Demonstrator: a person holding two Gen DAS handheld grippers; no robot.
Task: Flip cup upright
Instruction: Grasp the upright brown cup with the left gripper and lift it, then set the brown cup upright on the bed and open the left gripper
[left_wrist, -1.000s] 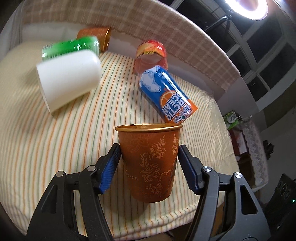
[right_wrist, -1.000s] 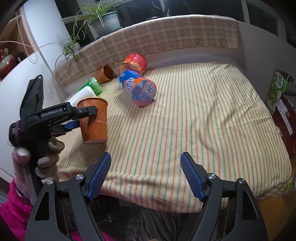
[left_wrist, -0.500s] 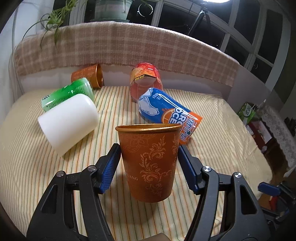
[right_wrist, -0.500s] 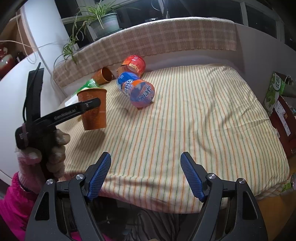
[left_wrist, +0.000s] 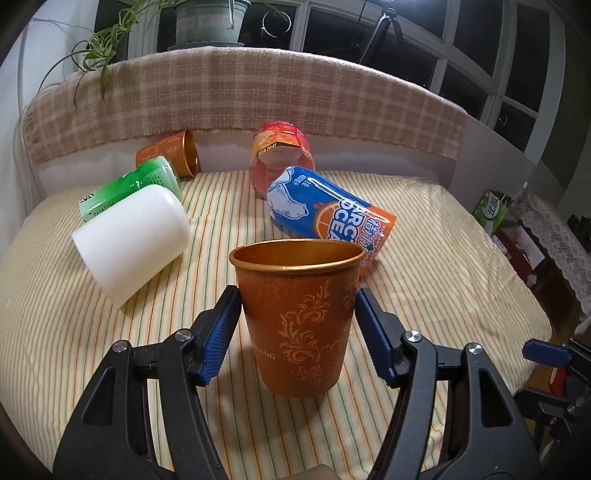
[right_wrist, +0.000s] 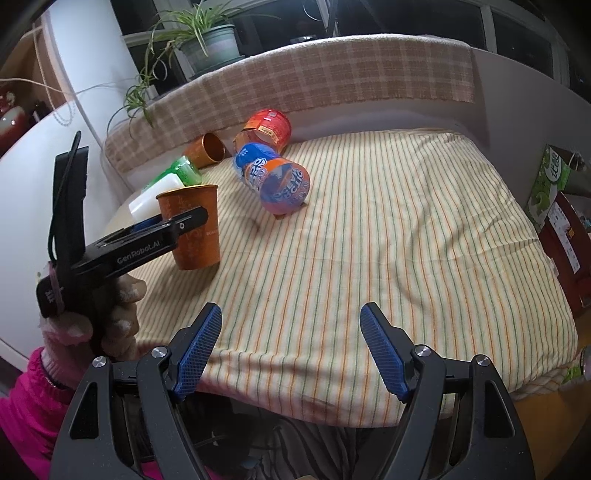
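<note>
We see the orange cup (left_wrist: 299, 321) upright, mouth up, at centre of the left wrist view, between the blue pads of the left gripper (left_wrist: 297, 332). Both pads sit against its sides, clamped on it. In the right wrist view the cup's base (right_wrist: 195, 264) meets the striped cloth (right_wrist: 388, 236) at left of frame; whether its weight rests there we cannot tell.

The right gripper (right_wrist: 291, 347) is spread wide with nothing between its fingers, at the lower edge of the frame over the cloth's near edge.

Clutter sits in the upper left of the right wrist view: a white cup (left_wrist: 133, 245) on its side, a green can (left_wrist: 129, 188) touching it behind, a second orange cup (left_wrist: 170, 153) lying against the back wall, a blue-and-orange bottle (left_wrist: 328, 210) just behind the held cup, and a red container (left_wrist: 280, 155) behind that. The right half of the cloth is bare up to its right edge.

A checked blanket (right_wrist: 314, 77) tops the backrest; a potted plant (right_wrist: 207, 40) stands above it, with dark windows behind.
</note>
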